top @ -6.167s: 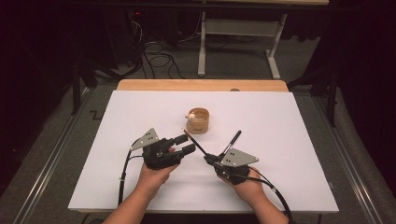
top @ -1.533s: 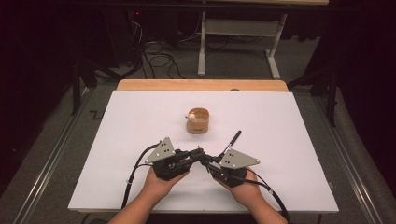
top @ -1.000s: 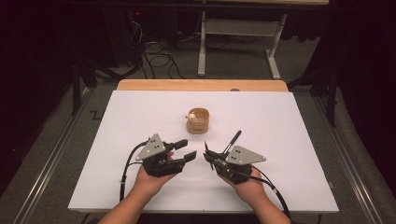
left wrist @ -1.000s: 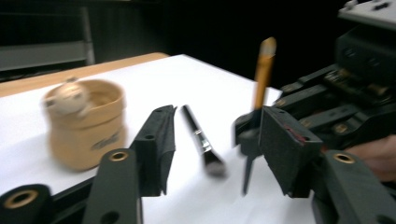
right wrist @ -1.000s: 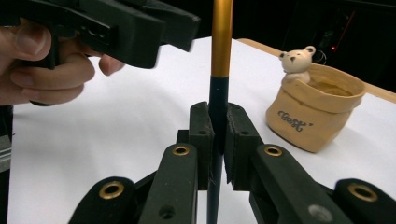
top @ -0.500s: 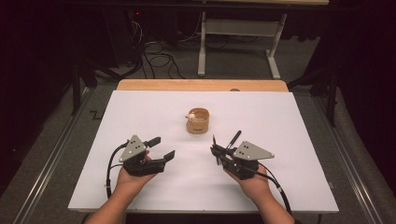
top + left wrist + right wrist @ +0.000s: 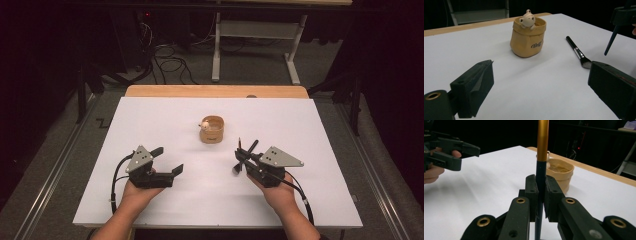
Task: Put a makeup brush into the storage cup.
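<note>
A tan pot (image 7: pixel 212 131) with a small bear figure (image 7: pixel 527 18) on its rim stands mid-table. My right gripper (image 7: pixel 241 161) is shut on a thin stick (image 7: pixel 540 170), gold above and dark blue below, which it holds upright between its pads (image 7: pixel 532 188). A black make-up brush (image 7: pixel 577 52) lies on the white sheet between the pot and that gripper. My left gripper (image 7: pixel 168 160) hovers low at the near left; its jaws have just been opening and stand wide, with nothing between them (image 7: pixel 541 87).
The white sheet (image 7: pixel 150 125) covers the table, with a wooden strip (image 7: pixel 215 91) along its far edge. Beyond it are a dark floor with cables (image 7: pixel 170 55) and a metal table frame (image 7: pixel 260 30). Both hands are near the front edge.
The two hands, close together before, have drawn apart. The left went left and toward the near edge as its jaws opened. The right shifted right with the stick.
</note>
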`<state>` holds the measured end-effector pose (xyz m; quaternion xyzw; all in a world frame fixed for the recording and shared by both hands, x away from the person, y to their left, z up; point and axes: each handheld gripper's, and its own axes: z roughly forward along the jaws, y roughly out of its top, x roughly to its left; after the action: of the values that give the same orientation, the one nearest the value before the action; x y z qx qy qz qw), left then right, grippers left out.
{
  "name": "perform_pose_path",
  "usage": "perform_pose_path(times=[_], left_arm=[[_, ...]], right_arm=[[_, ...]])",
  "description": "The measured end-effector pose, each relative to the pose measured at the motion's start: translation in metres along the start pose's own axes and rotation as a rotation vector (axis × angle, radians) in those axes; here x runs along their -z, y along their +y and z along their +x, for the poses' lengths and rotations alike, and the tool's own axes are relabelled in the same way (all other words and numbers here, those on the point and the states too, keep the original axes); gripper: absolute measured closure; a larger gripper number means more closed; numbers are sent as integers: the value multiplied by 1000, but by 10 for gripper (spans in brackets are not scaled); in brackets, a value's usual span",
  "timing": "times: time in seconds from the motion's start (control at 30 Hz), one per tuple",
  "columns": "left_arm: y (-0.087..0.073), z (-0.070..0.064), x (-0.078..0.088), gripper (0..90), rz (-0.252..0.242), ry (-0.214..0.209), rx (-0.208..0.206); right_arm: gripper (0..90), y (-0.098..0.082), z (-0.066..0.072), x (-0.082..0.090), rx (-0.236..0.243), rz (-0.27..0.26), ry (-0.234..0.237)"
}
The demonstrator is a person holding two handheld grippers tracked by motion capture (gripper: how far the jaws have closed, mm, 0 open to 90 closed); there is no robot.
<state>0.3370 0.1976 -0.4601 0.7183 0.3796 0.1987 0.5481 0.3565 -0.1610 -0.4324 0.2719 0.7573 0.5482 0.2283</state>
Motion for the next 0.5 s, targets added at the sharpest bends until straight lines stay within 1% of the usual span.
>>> perform_pose_path(times=[0.07,0.17,0.2,0.23,0.3,0.37,0.47,0.5], left_arm=[[0,-2,0,30,-3,-11,-2],[1,-4,0,2,-4,-8,-6],[1,-4,0,2,-4,-13,-2],[1,-4,-1,2,-4,-14,1],[0,-4,-1,3,3,-14,-8],[-1,-4,-2,2,3,-10,-7],[-1,-4,-2,2,1,-9,-11],[-1,-4,-2,2,0,-10,-11]], right_arm=[[839,0,-2,1,-6,-8,-6],[840,0,-6,3,-11,-13,-17],[839,0,-6,3,-20,-8,-25],[839,1,-7,3,-19,-15,-29],[839,1,-10,2,-35,-23,-32],[840,2,-13,-1,-37,-35,-33],[839,6,-15,-5,-56,-37,-45],[840,7,-17,-7,-58,-48,-41]])
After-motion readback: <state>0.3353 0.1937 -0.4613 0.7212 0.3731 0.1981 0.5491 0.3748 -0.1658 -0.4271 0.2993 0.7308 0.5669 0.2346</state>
